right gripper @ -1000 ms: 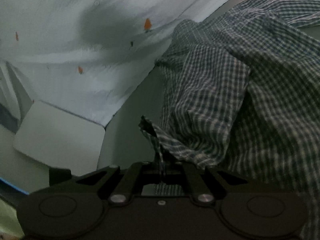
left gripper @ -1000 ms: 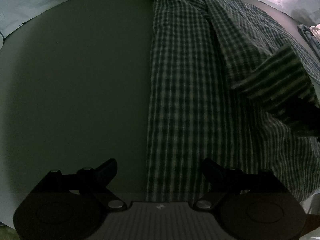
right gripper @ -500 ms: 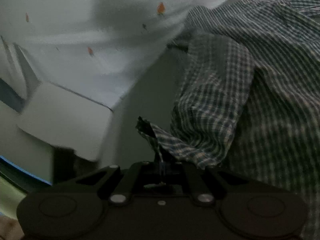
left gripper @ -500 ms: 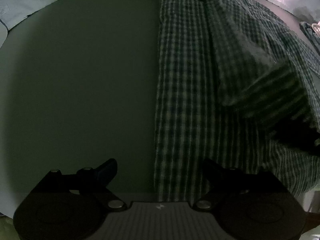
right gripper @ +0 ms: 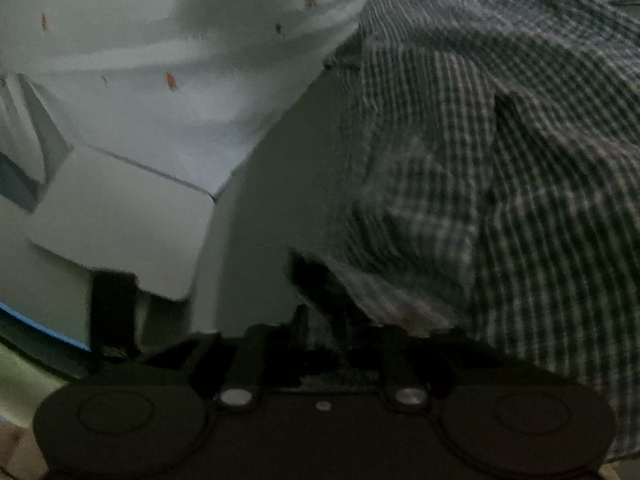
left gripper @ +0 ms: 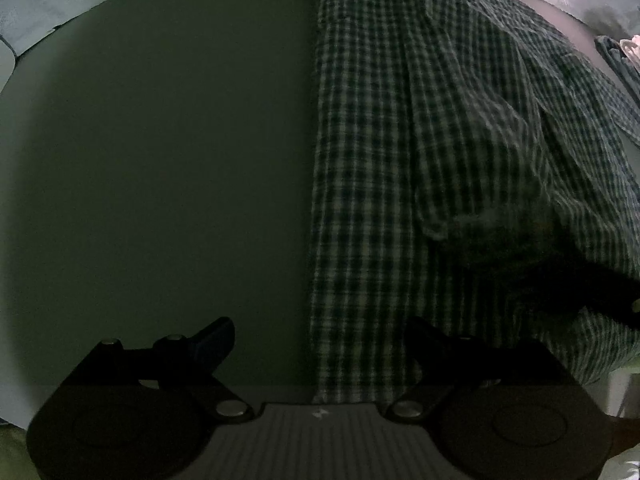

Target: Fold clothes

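A green-and-white checked shirt (left gripper: pixel 400 160) lies spread on the dark table (left gripper: pixel 160 160), its straight left edge running down the middle of the left wrist view. My left gripper (left gripper: pixel 320 332) hangs open above that edge, nothing pinched. In the blurred right wrist view the shirt (right gripper: pixel 500 180) fills the right side, with a fold of sleeve laid over it. My right gripper (right gripper: pixel 324 328) has its jaws opening; a dark corner of the checked cloth (right gripper: pixel 316 276) still lies between them, the pads no longer pressing it.
A white sheet with small orange marks (right gripper: pixel 160 40) lies beyond the table's far edge, and a pale flat panel (right gripper: pixel 120 220) sits at the left. Another bluish garment (left gripper: pixel 616 60) lies at the far right. Bare table (right gripper: pixel 280 180) lies left of the shirt.
The right gripper carried the sleeve corner further in over the shirt, then its jaws parted from their grip. The left gripper stayed open and nearly still.
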`<state>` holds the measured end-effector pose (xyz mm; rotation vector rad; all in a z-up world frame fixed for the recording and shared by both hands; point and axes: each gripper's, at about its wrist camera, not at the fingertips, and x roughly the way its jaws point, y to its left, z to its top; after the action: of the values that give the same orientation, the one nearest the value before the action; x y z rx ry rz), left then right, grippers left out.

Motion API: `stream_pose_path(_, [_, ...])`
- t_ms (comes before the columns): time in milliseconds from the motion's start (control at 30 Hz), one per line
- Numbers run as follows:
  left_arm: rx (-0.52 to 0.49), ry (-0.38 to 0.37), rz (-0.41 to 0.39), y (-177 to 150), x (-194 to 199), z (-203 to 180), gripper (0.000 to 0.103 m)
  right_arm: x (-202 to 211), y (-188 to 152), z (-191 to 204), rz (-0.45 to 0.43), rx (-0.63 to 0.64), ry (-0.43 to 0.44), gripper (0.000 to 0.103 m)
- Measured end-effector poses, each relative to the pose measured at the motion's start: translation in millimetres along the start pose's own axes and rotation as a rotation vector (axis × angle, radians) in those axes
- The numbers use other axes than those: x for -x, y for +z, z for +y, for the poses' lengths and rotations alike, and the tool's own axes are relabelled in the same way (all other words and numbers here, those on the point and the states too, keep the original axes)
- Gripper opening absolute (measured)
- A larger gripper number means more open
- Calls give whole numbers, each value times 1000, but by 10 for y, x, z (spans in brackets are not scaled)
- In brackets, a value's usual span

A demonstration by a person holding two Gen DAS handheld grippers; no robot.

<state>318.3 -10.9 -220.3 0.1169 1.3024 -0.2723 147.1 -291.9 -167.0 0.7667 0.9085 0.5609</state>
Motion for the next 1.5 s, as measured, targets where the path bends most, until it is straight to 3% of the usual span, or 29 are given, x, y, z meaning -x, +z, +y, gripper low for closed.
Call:
stream_pose_path(133, [6, 0, -2, 6, 3, 7, 92, 142, 29, 5, -70, -23, 108, 23])
stream_pose_path(333, [9, 11, -7, 29, 9, 12, 92, -75, 5, -157, 0, -68, -55, 11])
stream_pose_path(533, [29, 27, 3, 44, -25, 46, 93, -391, -104, -300, 146, -80, -147, 11])
stream_pose_path(633, [51, 33, 4, 81, -44, 57, 93, -446, -98, -302, 174, -70, -154, 11])
stream_pose_path(833, [66, 34, -12, 263, -70, -3, 93, -326, 100, -327, 127, -95, -116, 11])
stream_pose_path(967, [79, 14, -63, 446, -42, -47, 93, -213, 314, -349, 60, -104, -95, 11])
stream_pose_path(1233, [147, -166, -289, 1175, -41, -54, 90, -120, 873, -597, -51, -144, -120, 12])
stream_pose_path(1433, [69, -314, -381, 2255, -426, -413, 58, -160, 1428, -960, -135, -198, -169, 12])
stream_pose_path(1500, [62, -341, -375, 2644, -670, -460, 56, -175, 1638, -1114, -168, -227, -190, 12])
